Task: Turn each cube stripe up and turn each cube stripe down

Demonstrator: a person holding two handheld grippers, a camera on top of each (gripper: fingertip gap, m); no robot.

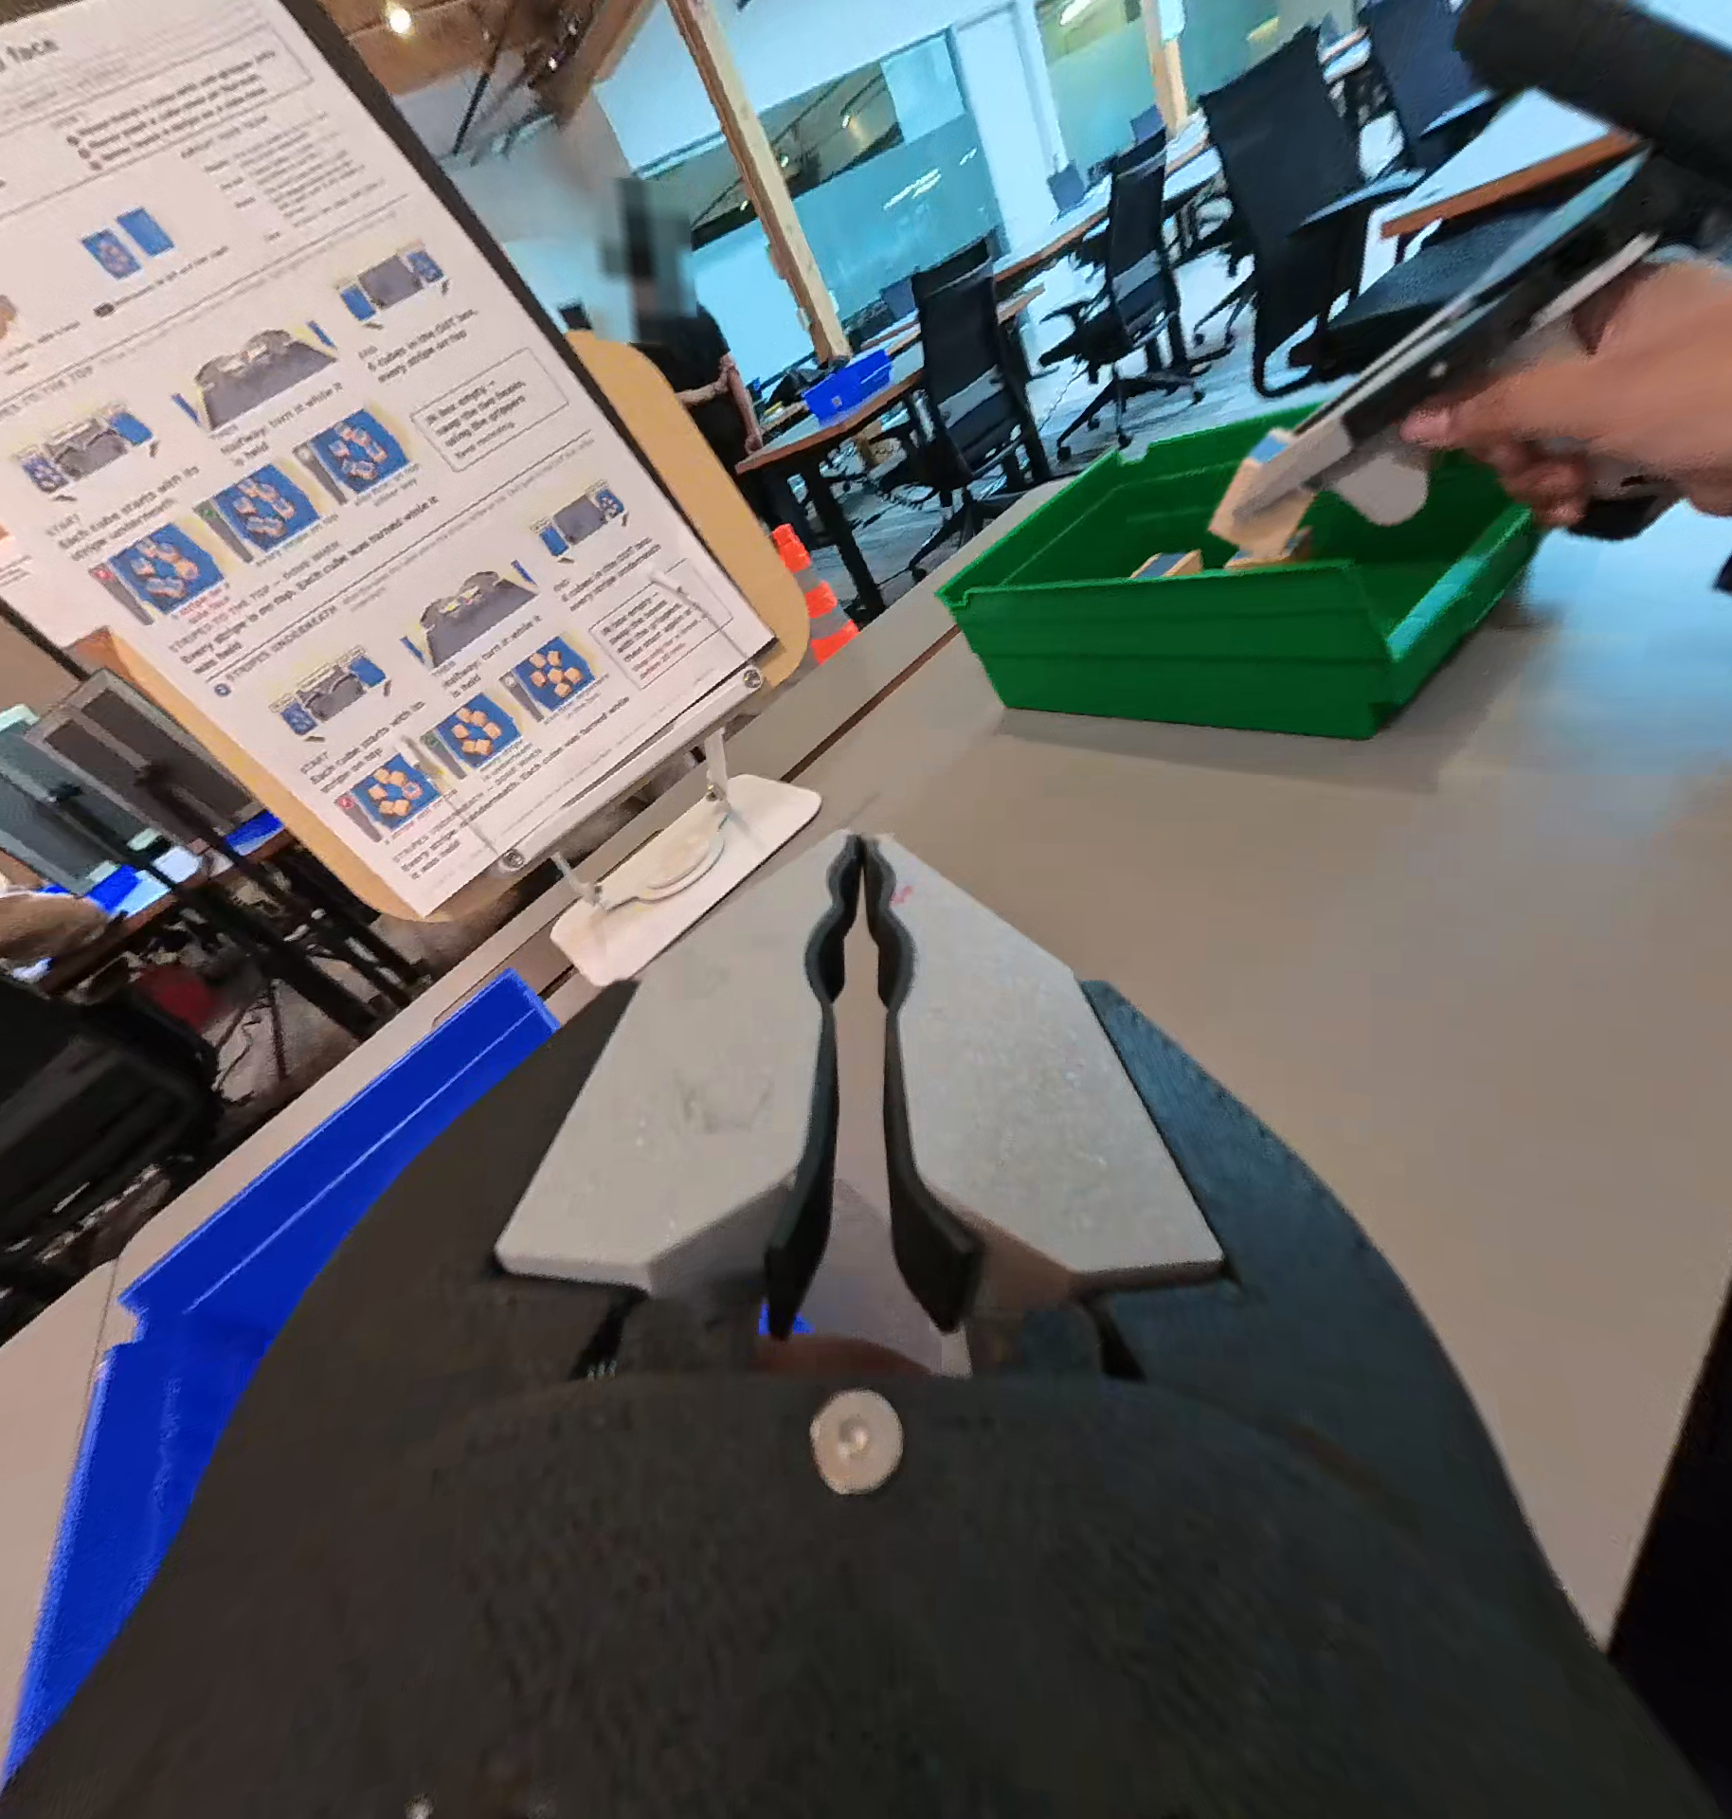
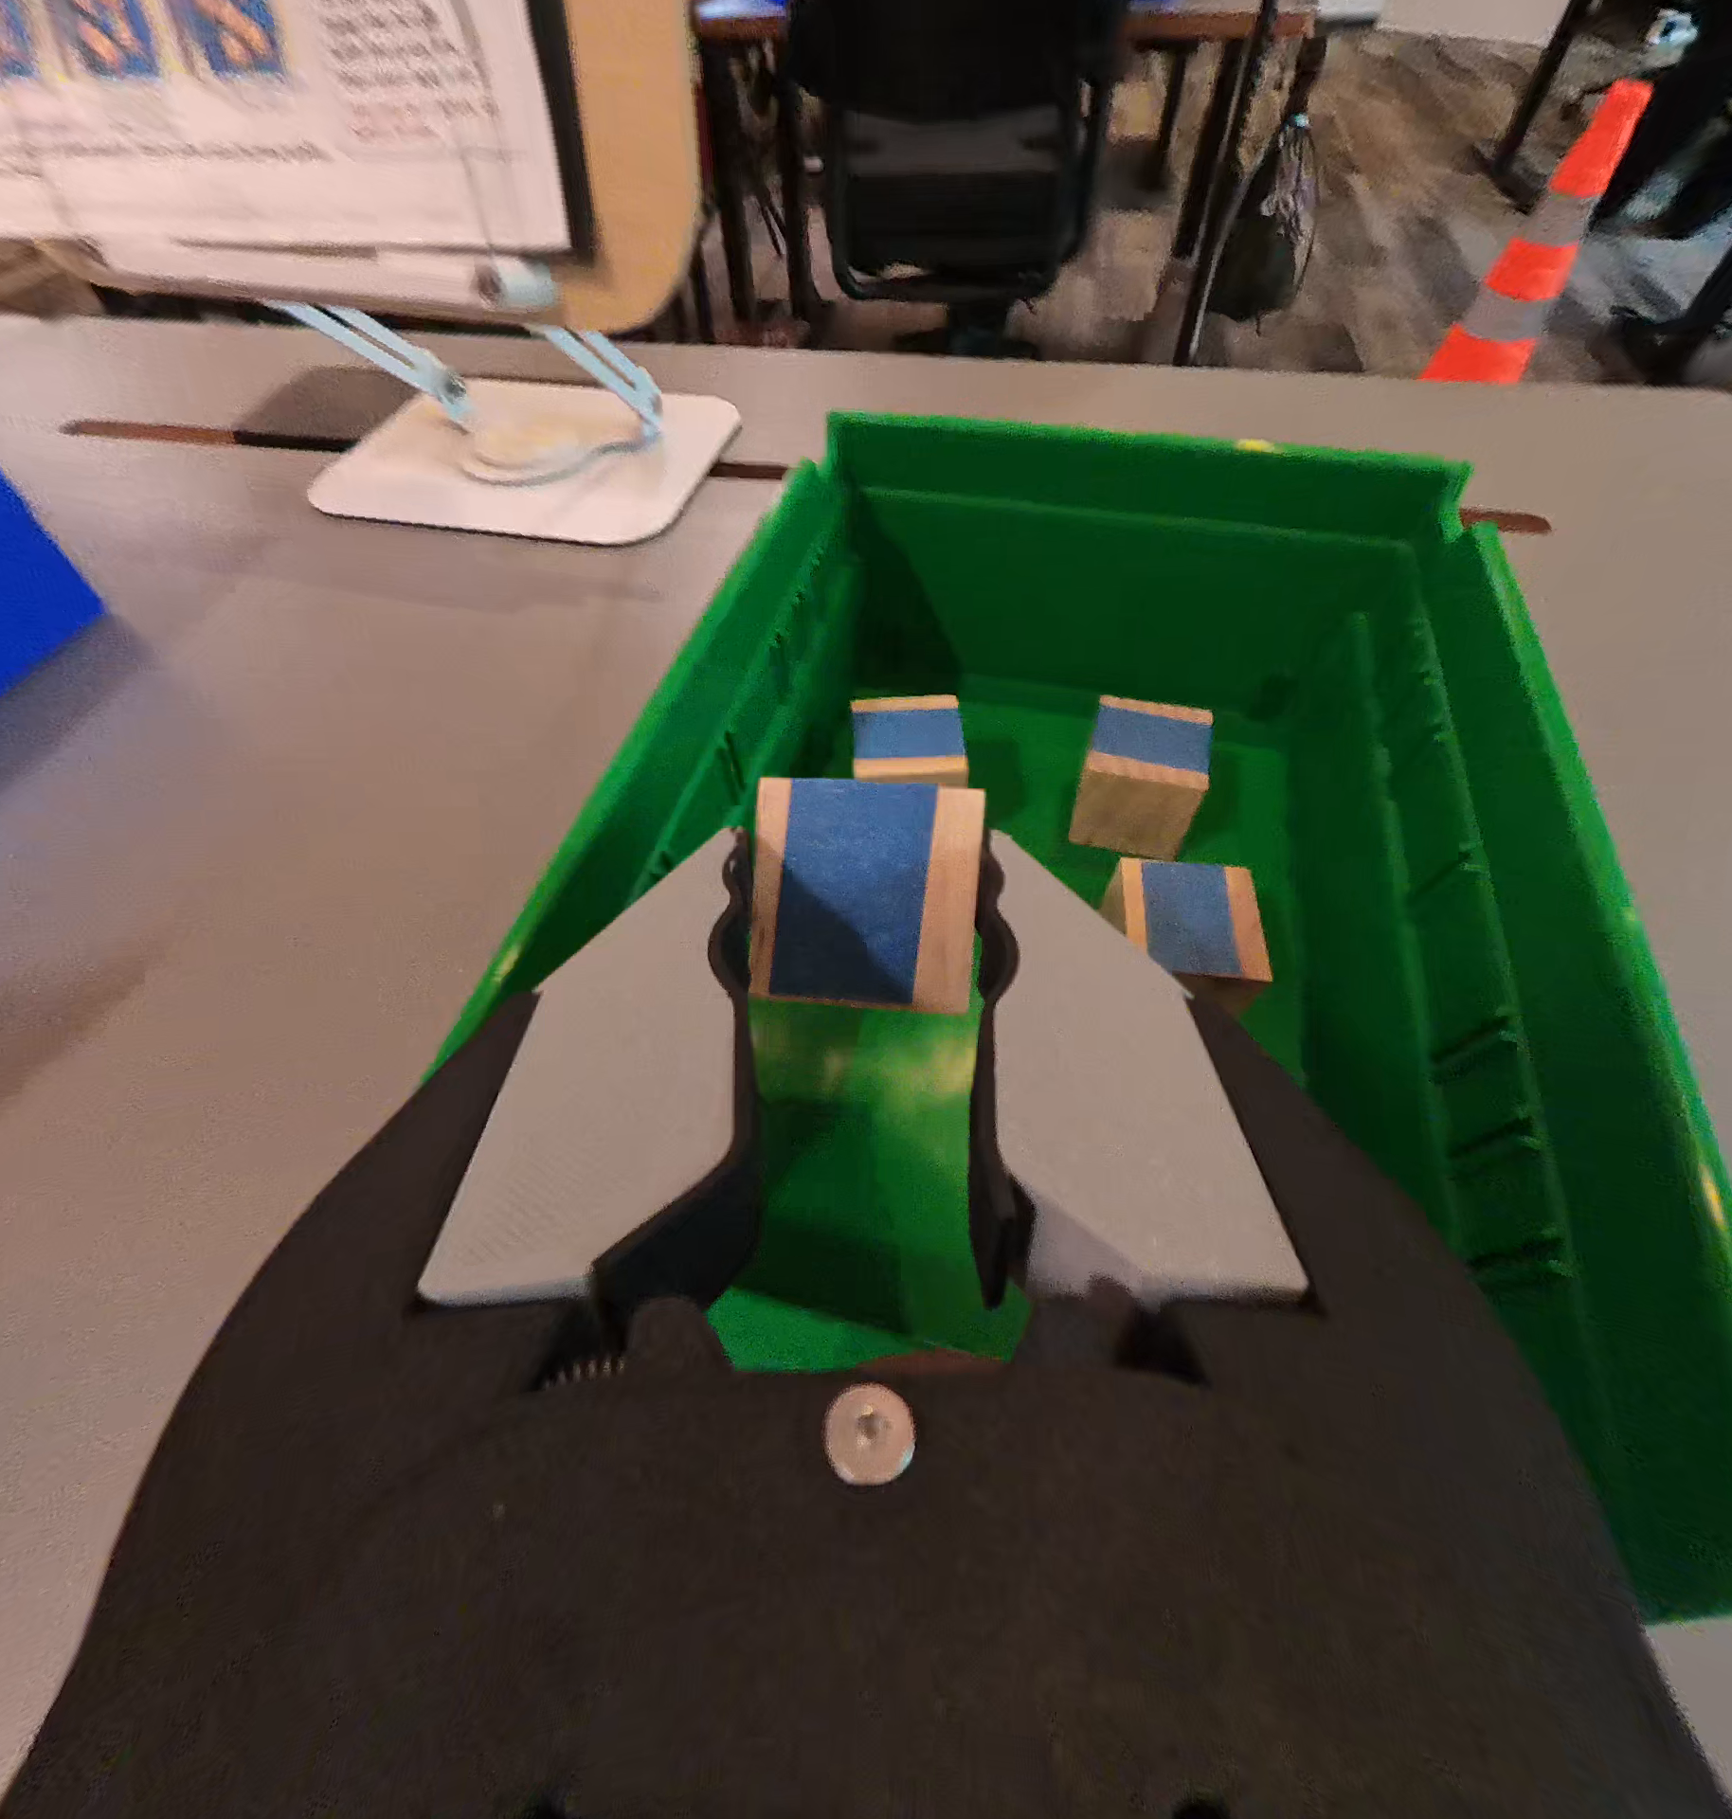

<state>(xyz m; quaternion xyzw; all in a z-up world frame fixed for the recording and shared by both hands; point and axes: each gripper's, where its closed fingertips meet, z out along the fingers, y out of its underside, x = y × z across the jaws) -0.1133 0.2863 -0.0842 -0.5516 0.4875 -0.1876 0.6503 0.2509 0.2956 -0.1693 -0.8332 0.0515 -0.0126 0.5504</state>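
Note:
My right gripper [image 2: 864,891] is shut on a wooden cube [image 2: 857,891] with a blue stripe on its top face, held above the green bin [image 2: 1492,984]. Three more wooden cubes lie in the bin with blue stripes up: one at the back left [image 2: 907,738], one at the back right [image 2: 1143,778], one at the right [image 2: 1192,920]. My left gripper [image 1: 862,866] is shut with nothing between its tips, above the grey table [image 1: 1335,984]. The left wrist view also shows the right gripper [image 1: 1266,502] holding the cube [image 1: 1251,507] over the green bin [image 1: 1187,650].
A blue bin [image 1: 281,1250] lies at the left of my left gripper. An instruction sheet on a white stand [image 1: 685,876] is at the table's far edge. Chairs, desks and an orange cone [image 2: 1531,256] are beyond the table. A person's hand [image 1: 1630,413] holds the right gripper.

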